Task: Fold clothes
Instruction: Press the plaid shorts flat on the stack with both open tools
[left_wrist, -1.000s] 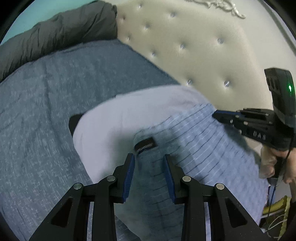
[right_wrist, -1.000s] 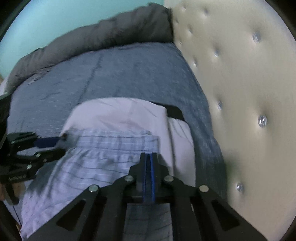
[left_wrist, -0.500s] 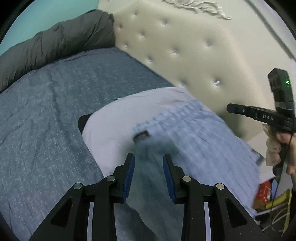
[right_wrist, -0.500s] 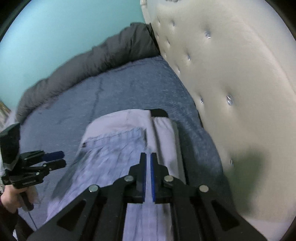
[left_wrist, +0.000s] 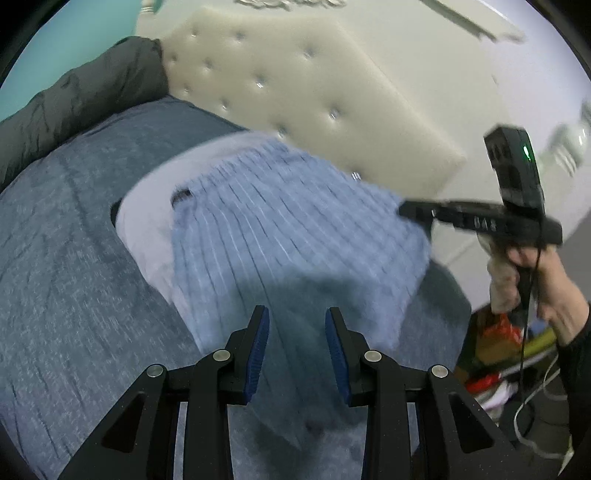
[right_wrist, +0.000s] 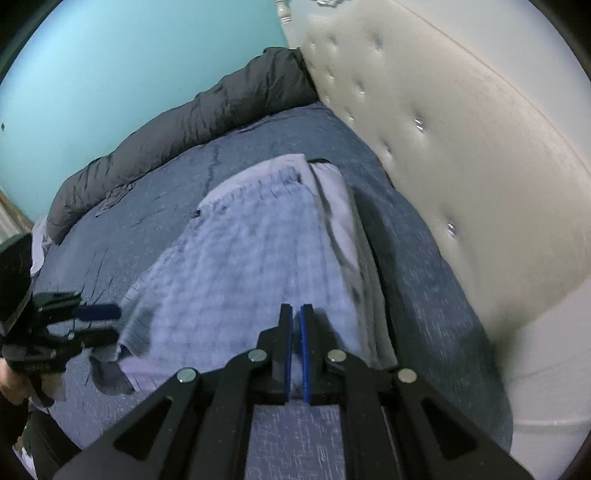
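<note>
Both grippers are stretching the blue striped garment (left_wrist: 295, 229) taut above the bed (left_wrist: 74, 277) — right gripper (right_wrist: 295, 314) pinching an edge, left gripper (left_wrist: 295, 325) narrow, its grip unclear.

Striped garment (left_wrist: 295, 236): thin woven cloth, pale blue, matt, softly creased. Under it a plain lilac garment (right_wrist: 332, 192), smooth cloth. Bed cover (left_wrist: 66, 258): heathered blue-grey fabric, coarse-looking, matt. Duvet (right_wrist: 207, 107): dark grey, crinkled, faint sheen. Headboard (right_wrist: 461, 155): cream padded upholstery, leather-like, tufted with shiny buttons. My left gripper (left_wrist: 297, 345) and right gripper (right_wrist: 295, 347): matt black plastic, blue ribbed rubbery pads, bright metal screw heads.
</note>
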